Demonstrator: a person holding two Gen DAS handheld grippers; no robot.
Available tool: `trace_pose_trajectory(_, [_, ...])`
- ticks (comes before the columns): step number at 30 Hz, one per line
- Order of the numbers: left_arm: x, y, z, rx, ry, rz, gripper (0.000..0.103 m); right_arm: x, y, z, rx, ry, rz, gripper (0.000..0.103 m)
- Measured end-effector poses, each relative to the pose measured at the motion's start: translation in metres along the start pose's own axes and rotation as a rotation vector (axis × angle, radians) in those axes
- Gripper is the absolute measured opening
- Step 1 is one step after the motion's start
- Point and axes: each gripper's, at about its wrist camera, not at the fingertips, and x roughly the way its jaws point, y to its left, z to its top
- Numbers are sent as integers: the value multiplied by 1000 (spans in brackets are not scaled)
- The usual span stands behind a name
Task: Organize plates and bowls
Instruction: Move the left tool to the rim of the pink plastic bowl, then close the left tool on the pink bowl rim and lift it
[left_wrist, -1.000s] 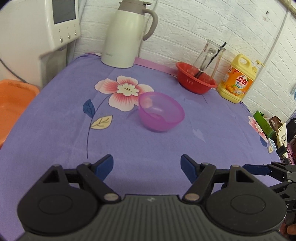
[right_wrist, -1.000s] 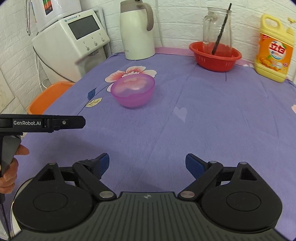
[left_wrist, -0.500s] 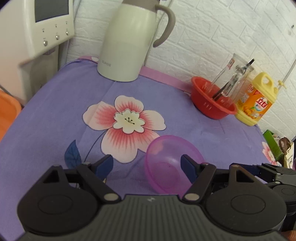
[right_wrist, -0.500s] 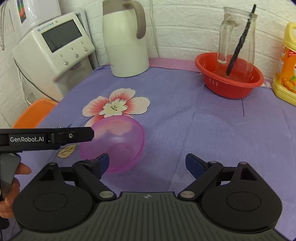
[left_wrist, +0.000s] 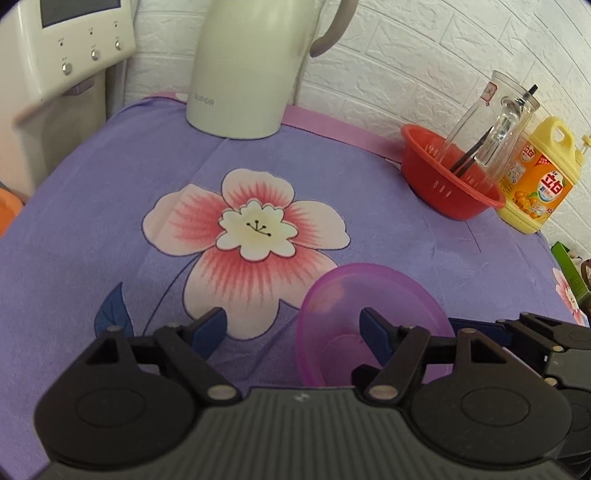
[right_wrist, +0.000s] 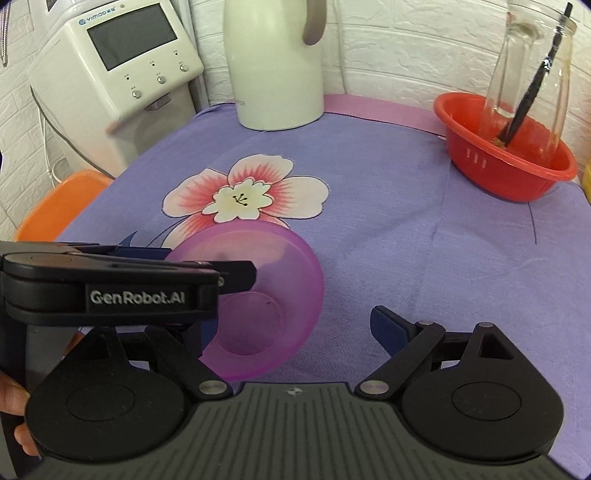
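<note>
a: left wrist view: the left tongs (left_wrist: 293, 326) hang low over the desk (left_wrist: 110, 221), jaws about half apart. they've just been closing a little. the near-left rim of the purple bowl (left_wrist: 354, 291) stands in the gap, with the right finger inside the bowl and the left finger outside over the cloth. no pad presses on the rim.

b: where does the bowl sit?

a: upright on the purple flowered cloth, just right of and below the big pink flower (left_wrist: 251, 236). a white jug (left_wrist: 251, 66) stands at the back, a red basket (left_wrist: 447, 173) with a glass pitcher (left_wrist: 495, 122) to the right, and a yellow bottle (left_wrist: 539, 184) beside that.

b: and the right tongs?

a: right wrist view shows the right tongs (right_wrist: 291, 330) wide apart and empty, over bare cloth just right of the bowl. their left finger is mostly hidden behind the left tool's body, so whether it touches the bowl's wall i cannot tell. a person's fingers show at the left edge. a white machine (right_wrist: 122, 74) stands past the desk's far-left corner.
</note>
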Motion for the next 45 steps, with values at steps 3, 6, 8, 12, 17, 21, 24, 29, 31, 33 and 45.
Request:
trace_pose_trajectory(3, [-1, -2, -4, 24, -7, -23, 59, 7, 5, -2, -9, 9, 17, 103])
trace_pose_trajectory(6, [-3, -8, -9, 65, -1, -54, 42, 5, 17, -4, -48, -2, 23, 103])
trace_pose_trajectory(8, [-6, -8, -9, 32, 28, -108, 39, 2, 23, -5, -44, 9, 58, 103])
trace_pose_trajectory(12, [-22, -15, -14, 30, 33, -114, 39, -13, 31, -8, -52, 8, 43, 103])
trace_pose_trajectory(17, [-52, -31, -24, 28, 32, -157, 38, -45, 38, -17, -54, 1, 20, 103])
trace_pose_trajectory(21, [-76, -48, -39, 31, 37, -193, 39, -75, 37, -32, -26, 8, 7, 103])
trace_pose_trajectory(24, [-90, -60, -54, 19, 52, -221, 39, -93, 32, -47, 21, 25, 15, 103])
trace_pose_trajectory(29, [-111, -85, -76, 48, 58, -240, 38, -123, 26, -73, 57, 31, 21, 103])
trace_pose_trajectory(31, [-121, -99, -84, 72, 55, -247, 38, -138, 23, -83, 70, 25, 14, 103])
trace_pose_trajectory(33, [-131, -115, -93, 101, 51, -262, 38, -153, 19, -92, 77, 15, -2, 103])
trace_pose_trajectory(45, [-171, -206, -178, 203, 104, -444, 39, -244, -15, -186, 175, 12, -153, 103])
